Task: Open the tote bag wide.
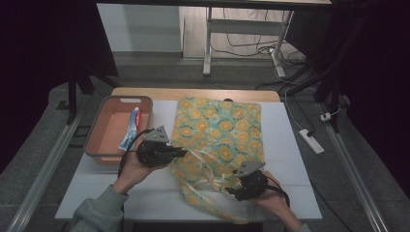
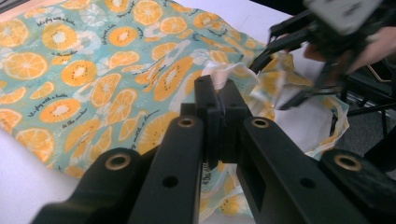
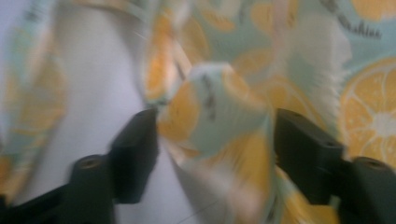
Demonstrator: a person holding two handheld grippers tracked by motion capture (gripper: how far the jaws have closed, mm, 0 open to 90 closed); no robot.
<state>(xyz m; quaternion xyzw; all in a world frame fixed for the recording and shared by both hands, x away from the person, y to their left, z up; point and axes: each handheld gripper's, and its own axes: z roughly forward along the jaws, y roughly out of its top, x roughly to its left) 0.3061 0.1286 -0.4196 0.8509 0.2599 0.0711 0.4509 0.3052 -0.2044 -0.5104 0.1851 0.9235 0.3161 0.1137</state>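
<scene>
Orange-print bag (image 1: pixel 220 130) spread flat across the middle of the white table (image 1: pixel 290 159), far edge close to the wooden strip (image 1: pixel 193 93) at the back, near end bunched and lifted toward the front edge. Mouth and pale handles (image 1: pixel 205 166) gathered loosely between the two tools.

Left gripper (image 1: pixel 181 152) hovering at the bag's left border, held in a hand (image 1: pixel 133 171) coming from the lower left. Seen along its own jaws in the left gripper view, clamped tight on a pale twist of handle ribbon (image 2: pixel 219 77), jaws pressed together with the strip sticking out above them.

Right gripper (image 1: pixel 231 192) low at the front, near the table's near edge, held in a hand (image 1: pixel 275 203). In the right gripper view, jaws parted wide with a puffed fold of the bag's fabric (image 3: pixel 219 135) sitting between them; left jaw tip right at the fold, contact on the right side hard to judge through the blur. Not clamped.

Orange tray (image 1: pixel 96 145) at the table's left edge, a toothpaste tube (image 1: pixel 131 128) lying inside it, just behind the left gripper. Bare white surface to the right of the bag, out to the table's right edge, and a smaller bare patch at the front left corner. Grey floor (image 1: pixel 358 159) beyond the edges on both sides
</scene>
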